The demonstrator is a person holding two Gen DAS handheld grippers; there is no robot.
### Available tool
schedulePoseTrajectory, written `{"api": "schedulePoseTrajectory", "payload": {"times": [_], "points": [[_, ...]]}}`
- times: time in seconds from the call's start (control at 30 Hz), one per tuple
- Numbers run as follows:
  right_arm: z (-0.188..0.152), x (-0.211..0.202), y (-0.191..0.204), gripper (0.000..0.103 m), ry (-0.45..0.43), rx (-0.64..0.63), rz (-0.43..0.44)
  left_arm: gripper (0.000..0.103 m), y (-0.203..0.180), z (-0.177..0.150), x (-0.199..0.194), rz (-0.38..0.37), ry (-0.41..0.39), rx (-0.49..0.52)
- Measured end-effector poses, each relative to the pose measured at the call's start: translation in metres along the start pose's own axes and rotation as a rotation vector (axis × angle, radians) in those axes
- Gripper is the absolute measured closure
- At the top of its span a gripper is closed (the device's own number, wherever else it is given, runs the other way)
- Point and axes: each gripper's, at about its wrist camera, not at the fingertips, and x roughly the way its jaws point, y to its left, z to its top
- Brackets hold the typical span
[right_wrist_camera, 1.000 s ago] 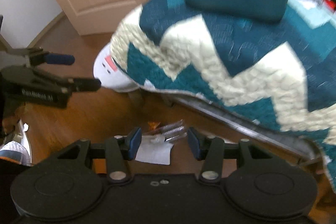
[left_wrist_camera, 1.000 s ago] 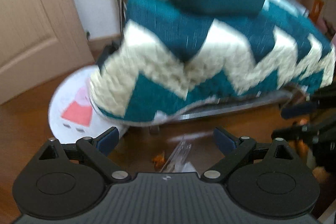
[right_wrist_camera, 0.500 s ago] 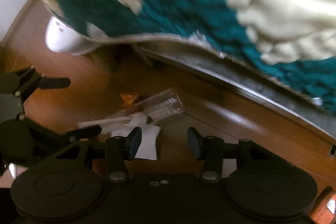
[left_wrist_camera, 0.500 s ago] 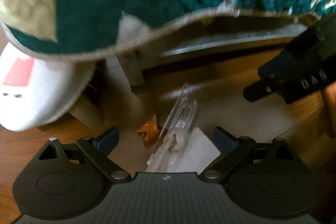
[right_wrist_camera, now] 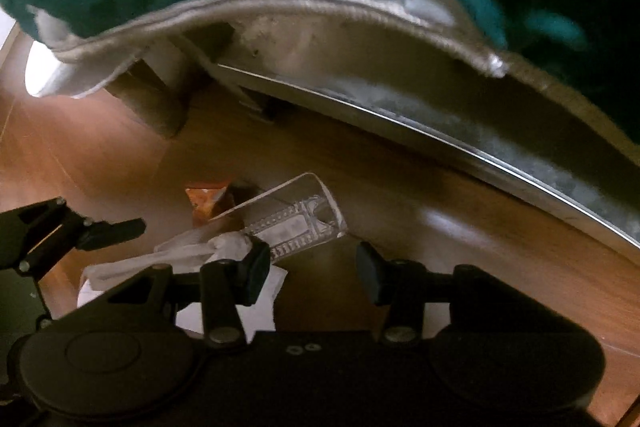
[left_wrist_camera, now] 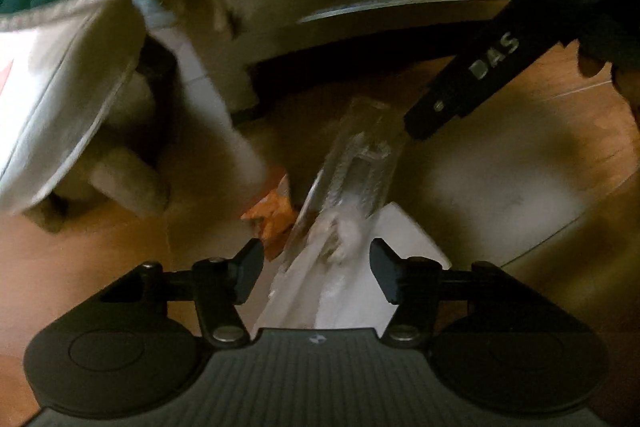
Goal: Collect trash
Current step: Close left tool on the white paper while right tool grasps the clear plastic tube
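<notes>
Two tongs open | L tongs (left_wrist_camera: 316, 277) closing round clear wrapper (left_wrist_camera: 352, 167) | R tongs (right_wrist_camera: 313, 273) beside it

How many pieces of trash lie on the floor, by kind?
Clear plastic package: 1
White paper sheet: 1
Crumpled tissue: 1
Orange wrapper: 1
Total: 4
</notes>
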Motion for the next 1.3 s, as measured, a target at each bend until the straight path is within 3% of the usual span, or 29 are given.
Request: {"api": "schedulePoseTrajectory", "payload": {"times": [0.1,0.27,0.47,0.53,0.63,0.83,0.93,1.0,1.03,1.3], "points": [[0.003,0.008,-0.003,0.056,0.001,0.01,0.0,0.049,0.011,-0.006,0.001,-0.017,0.017,-0.044],[0.009,0.022,-0.005,0.056,0.007,0.01,-0.006,0.062,0.024,-0.015,0.008,-0.05,0.059,-0.103],[0.015,0.036,-0.004,0.057,0.005,0.023,-0.032,0.074,0.028,-0.016,0.014,-0.064,0.072,-0.119],[0.016,0.045,-0.004,0.057,0.004,0.021,-0.044,0.087,0.027,-0.015,0.015,-0.057,0.073,-0.119],[0.016,0.053,-0.003,0.058,0.01,0.018,-0.059,0.094,0.026,-0.016,0.015,-0.054,0.069,-0.123],[0.014,0.072,0.0,0.058,0.028,0.031,-0.078,0.099,0.027,-0.013,0.012,-0.078,0.053,-0.132],[0.012,0.076,0.002,0.064,0.037,0.02,-0.097,0.099,0.025,-0.01,0.007,-0.092,0.041,-0.137],[0.011,0.081,0.003,0.088,0.051,0.015,-0.117,0.1,0.025,-0.007,0.004,-0.11,0.034,-0.147],[0.011,0.082,0.002,0.092,0.058,0.025,-0.113,0.1,0.024,-0.006,0.002,-0.113,0.03,-0.149],[0.003,0.068,-0.005,0.093,0.049,0.032,-0.153,0.1,0.016,0.01,-0.031,-0.138,-0.008,-0.105]]}}
